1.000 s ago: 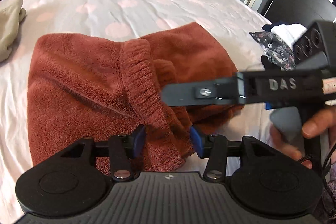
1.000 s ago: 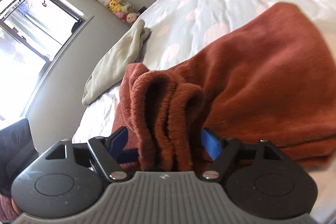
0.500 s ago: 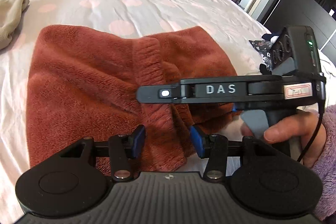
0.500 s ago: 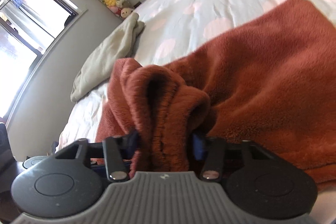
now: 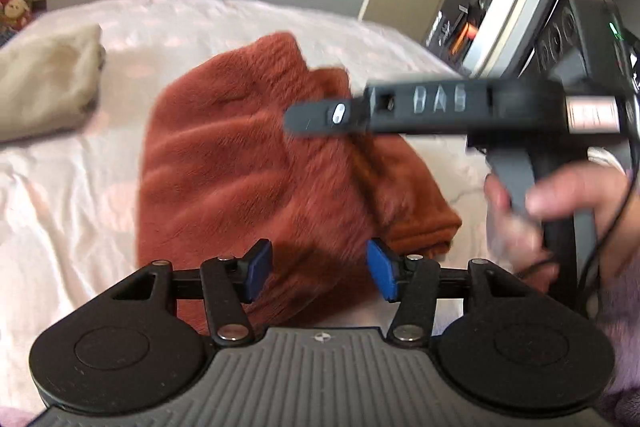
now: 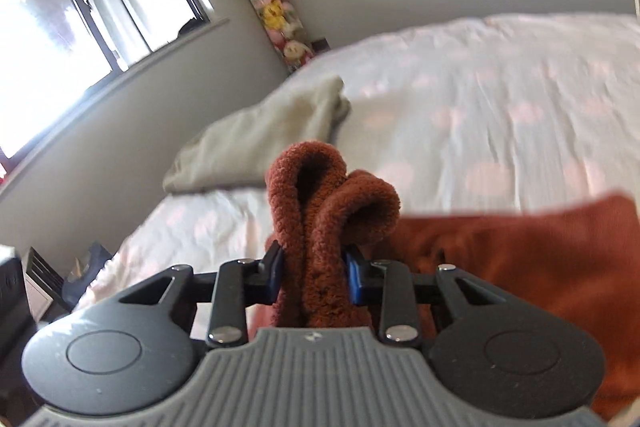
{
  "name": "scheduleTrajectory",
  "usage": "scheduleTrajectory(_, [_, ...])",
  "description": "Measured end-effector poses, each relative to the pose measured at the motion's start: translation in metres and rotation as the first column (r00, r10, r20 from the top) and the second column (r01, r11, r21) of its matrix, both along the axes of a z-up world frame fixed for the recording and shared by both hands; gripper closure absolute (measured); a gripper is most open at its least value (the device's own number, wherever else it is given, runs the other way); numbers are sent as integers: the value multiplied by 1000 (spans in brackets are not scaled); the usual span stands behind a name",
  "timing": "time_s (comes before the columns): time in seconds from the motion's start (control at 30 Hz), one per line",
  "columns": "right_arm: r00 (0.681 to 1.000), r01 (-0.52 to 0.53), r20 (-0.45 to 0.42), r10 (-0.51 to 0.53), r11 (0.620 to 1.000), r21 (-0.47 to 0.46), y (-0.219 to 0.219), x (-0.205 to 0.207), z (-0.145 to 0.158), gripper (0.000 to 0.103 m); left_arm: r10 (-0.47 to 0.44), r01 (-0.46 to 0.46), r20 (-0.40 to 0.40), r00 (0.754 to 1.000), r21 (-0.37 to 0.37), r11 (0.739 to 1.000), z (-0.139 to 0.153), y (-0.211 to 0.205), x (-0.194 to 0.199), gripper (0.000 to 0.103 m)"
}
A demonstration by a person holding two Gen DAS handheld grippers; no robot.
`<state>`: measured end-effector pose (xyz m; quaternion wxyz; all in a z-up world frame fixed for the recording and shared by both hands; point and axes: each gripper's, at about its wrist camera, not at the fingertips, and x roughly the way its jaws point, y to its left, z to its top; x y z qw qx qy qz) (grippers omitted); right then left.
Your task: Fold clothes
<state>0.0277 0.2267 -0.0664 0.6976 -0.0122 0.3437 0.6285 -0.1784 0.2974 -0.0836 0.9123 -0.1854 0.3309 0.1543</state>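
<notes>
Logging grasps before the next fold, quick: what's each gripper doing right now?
Left gripper: open, fingers apart over the fuzzy rust-red fleece garment, gripping nothing.
Right gripper: shut on a bunched fold of that garment.

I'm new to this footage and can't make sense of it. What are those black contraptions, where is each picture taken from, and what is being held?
No robot here: a person carries two handheld grippers, each with a fisheye camera that looks out along its two blue-padded fingers. In the left camera's view, the left gripper stands open over a rust-red fleece garment that lies on a bed. The dark bar with letters across that view is the other tool, and the person's hand grips its handle. The right camera shows the right gripper shut on a bunched fold of the fleece. A beige garment lies further off.
</notes>
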Motion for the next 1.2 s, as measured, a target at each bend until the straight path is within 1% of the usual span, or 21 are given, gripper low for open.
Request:
scheduleTrajectory(0.07, [1000, 1, 19, -1, 999, 36, 0, 6, 26, 70, 16, -16, 14, 1000, 33, 999, 7, -2, -7, 52])
scheduleTrajectory(0.13, [999, 8, 39, -11, 997, 70, -1, 12, 52, 70, 30, -31, 23, 999, 51, 998, 10, -3, -14, 51])
scheduleTrajectory(0.23, [998, 27, 55, -33, 995, 98, -5, 25, 83, 70, 64, -65, 27, 998, 48, 997, 10, 1, -22, 50])
scheduleTrajectory(0.33, [996, 52, 67, -59, 994, 101, -15, 40, 101, 70, 77, -78, 34, 996, 37, 996, 11, 8, -26, 50])
scheduleTrajectory(0.43, [991, 95, 89, -104, 991, 98, -32, 60, 103, 70, 72, -73, 36, 997, 32, 997, 11, 10, -31, 50])
scheduleTrajectory(0.57, [982, 167, 74, -172, 984, 69, -58, 96, 83, 70, 52, -53, 22, 998, 25, 998, 8, 8, -24, 50])
scheduleTrajectory(0.7, [970, 241, 38, -241, 970, 5, -81, 133, 45, 70, 56, -56, -9, 998, 16, 998, 2, 8, -11, 50])
scheduleTrajectory(0.8, [952, 305, -18, -306, 951, -53, -97, 158, 11, 70, 72, -72, -40, 997, 6, 997, -2, 11, 4, 50])
scheduleTrajectory(0.9, [934, 346, -57, -353, 932, -109, -105, 173, -23, 70, 79, -79, -62, 995, 2, 997, -5, 16, 24, 51])
scheduleTrajectory(1.03, [910, 384, -100, -402, 909, -160, -111, 184, -54, 70, 50, -47, -105, 993, 30, 998, -10, 12, 58, 65])
scheduleTrajectory(1.13, [890, 409, -131, -437, 891, -196, -115, 192, -75, 67, 19, -13, -163, 986, 41, 999, -22, 7, 80, 67])
scheduleTrajectory(1.2, [875, 425, -150, -461, 878, -220, -118, 197, -89, 63, 10, -3, -213, 977, 35, 999, -36, 6, 90, 67])
